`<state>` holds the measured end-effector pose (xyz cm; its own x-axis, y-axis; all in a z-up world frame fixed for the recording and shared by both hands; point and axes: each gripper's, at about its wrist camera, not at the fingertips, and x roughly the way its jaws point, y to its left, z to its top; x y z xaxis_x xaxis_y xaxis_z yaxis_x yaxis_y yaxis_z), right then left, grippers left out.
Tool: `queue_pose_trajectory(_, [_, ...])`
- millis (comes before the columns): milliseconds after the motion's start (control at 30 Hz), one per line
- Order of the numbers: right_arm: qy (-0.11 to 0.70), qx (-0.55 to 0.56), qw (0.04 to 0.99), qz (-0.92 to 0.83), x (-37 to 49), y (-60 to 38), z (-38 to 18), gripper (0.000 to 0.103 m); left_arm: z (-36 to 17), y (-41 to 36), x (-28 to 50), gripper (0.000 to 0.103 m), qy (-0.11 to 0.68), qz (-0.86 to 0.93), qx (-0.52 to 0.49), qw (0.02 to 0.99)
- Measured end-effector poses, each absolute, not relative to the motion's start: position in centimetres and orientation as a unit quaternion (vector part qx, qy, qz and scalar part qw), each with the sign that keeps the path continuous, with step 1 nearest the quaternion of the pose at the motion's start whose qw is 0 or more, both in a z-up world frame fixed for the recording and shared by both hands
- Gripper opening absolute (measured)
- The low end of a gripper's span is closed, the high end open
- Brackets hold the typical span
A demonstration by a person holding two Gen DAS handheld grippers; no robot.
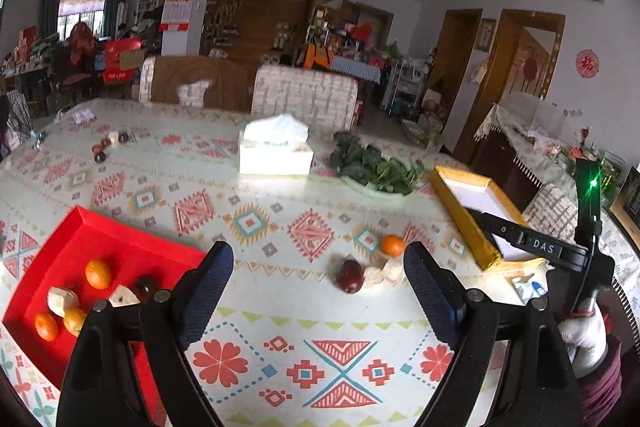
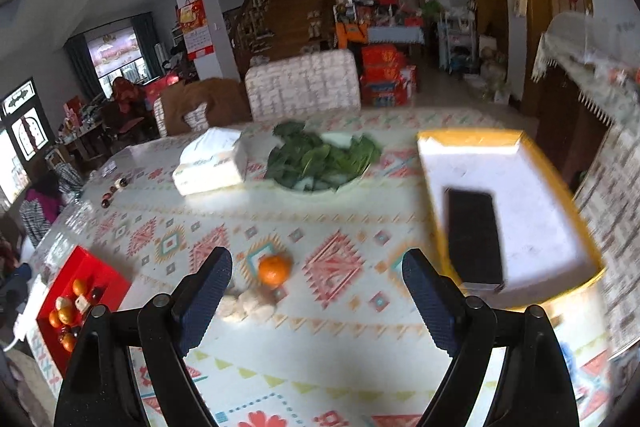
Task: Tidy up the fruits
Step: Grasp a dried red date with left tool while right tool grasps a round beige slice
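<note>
Fingers, left gripper (image 1: 318,269): spread wide, nothing between the blue pads (image 1: 208,291); bare tablecloth shows in the gap.
Fingers, right gripper (image 2: 317,277): spread wide as well, holding nothing; it hangs over the table with its tips apart from every fruit.
Right gripper seen from left camera: its black body crosses the near corner of the yellow box (image 1: 468,195); a white-gloved hand (image 1: 584,335) holds the handle at the frame's right edge.
Red tray (image 1: 92,227): on the table's left side; holds several small oranges (image 1: 97,273), a dark red fruit (image 1: 145,285) and pale pieces (image 1: 62,301).
Loose orange (image 2: 274,269): on the tablecloth (image 2: 340,347), ahead of the right gripper between its finger lines, untouched.
Loose dark red fruit (image 1: 350,277): on the cloth near the orange, seen from the left camera.
Pale lumps (image 2: 248,303): in a small cluster just beside the orange, nearer the camera; kind cannot be told.
Yellow box contents: white lining with a flat black slab (image 2: 474,235) lying inside.
Greens (image 2: 320,157): leafy heap in a shallow white dish at mid-table.
Tissue box (image 1: 276,151): white, just left of the greens.
Far corner: few small dark fruits (image 1: 100,149), well apart from the rest.
Image quality: right view is motion-blurred, left view sharp.
</note>
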<state>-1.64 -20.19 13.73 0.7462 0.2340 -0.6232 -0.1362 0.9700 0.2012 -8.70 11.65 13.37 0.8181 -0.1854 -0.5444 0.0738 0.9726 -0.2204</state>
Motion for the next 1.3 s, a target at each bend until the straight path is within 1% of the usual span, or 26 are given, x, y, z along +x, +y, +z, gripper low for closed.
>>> queue_pose_trajectory(233, [0.393,0.121,0.900,0.141,0.1,-18.3,8.3,0.091,9.0,11.2,-5.7,0.087,0.347,-0.070,-0.097,0.930])
queue_pose_trajectory(433, [0.426,0.117,0.883,0.159,1.7,-16.4,5.6,0.090,5.6,9.5,-2.7,0.087,0.381,-0.099,-0.094,0.914])
queue_pose_trajectory(500, [0.434,0.099,0.880,0.163,2.0,-15.3,5.0,0.085,4.4,8.8,-1.8,0.085,0.392,-0.111,-0.086,0.909])
queue_pose_trajectory(533, [0.437,0.092,0.879,0.164,2.1,-14.9,4.8,0.083,4.0,8.4,-1.5,0.078,0.396,-0.116,-0.081,0.907])
queue_pose_trajectory(600, [0.443,0.079,0.878,0.166,2.5,-14.3,4.4,0.077,3.3,7.7,-1.0,0.072,0.405,-0.131,-0.072,0.902])
queue_pose_trajectory(633, [0.445,0.074,0.877,0.166,2.7,-14.0,4.2,0.077,3.0,7.4,-0.8,0.072,0.407,-0.134,-0.068,0.901])
queue_pose_trajectory(733, [0.455,0.064,0.873,0.166,3.4,-13.4,3.2,0.069,2.5,6.9,-0.2,0.072,0.409,-0.138,-0.062,0.900])
queue_pose_trajectory(933, [0.459,0.059,0.870,0.169,3.8,-12.8,2.5,0.066,2.2,5.7,1.7,0.072,0.411,-0.151,-0.048,0.898])
queue_pose_trajectory(967, [0.457,0.058,0.871,0.170,3.8,-12.7,2.5,0.063,2.1,5.5,1.9,0.072,0.412,-0.153,-0.046,0.897])
queue_pose_trajectory(1000, [0.456,0.058,0.871,0.172,3.8,-12.8,2.5,0.056,2.1,5.5,2.1,0.068,0.413,-0.154,-0.046,0.897])
queue_pose_trajectory(1033, [0.456,0.063,0.869,0.182,3.8,-12.8,2.5,0.051,2.1,5.5,2.2,0.061,0.414,-0.156,-0.047,0.895])
queue_pose_trajectory(1067, [0.457,0.068,0.866,0.190,3.8,-12.7,2.5,0.045,2.0,5.5,2.4,0.058,0.416,-0.160,-0.049,0.894])
queue_pose_trajectory(1100, [0.458,0.066,0.866,0.190,3.7,-12.7,2.6,0.042,1.9,5.5,2.5,0.053,0.418,-0.162,-0.052,0.892])
queue_pose_trajectory(1133, [0.455,0.060,0.868,0.188,3.5,-12.6,2.8,0.041,1.7,5.5,2.6,0.047,0.420,-0.163,-0.053,0.891])
queue_pose_trajectory(1167, [0.455,0.057,0.869,0.188,3.4,-12.7,2.8,0.041,1.6,5.5,2.8,0.044,0.423,-0.166,-0.055,0.889])
queue_pose_trajectory(1300, [0.455,0.059,0.867,0.195,3.3,-12.9,2.7,0.041,0.7,5.4,3.3,0.043,0.433,-0.162,-0.058,0.885])
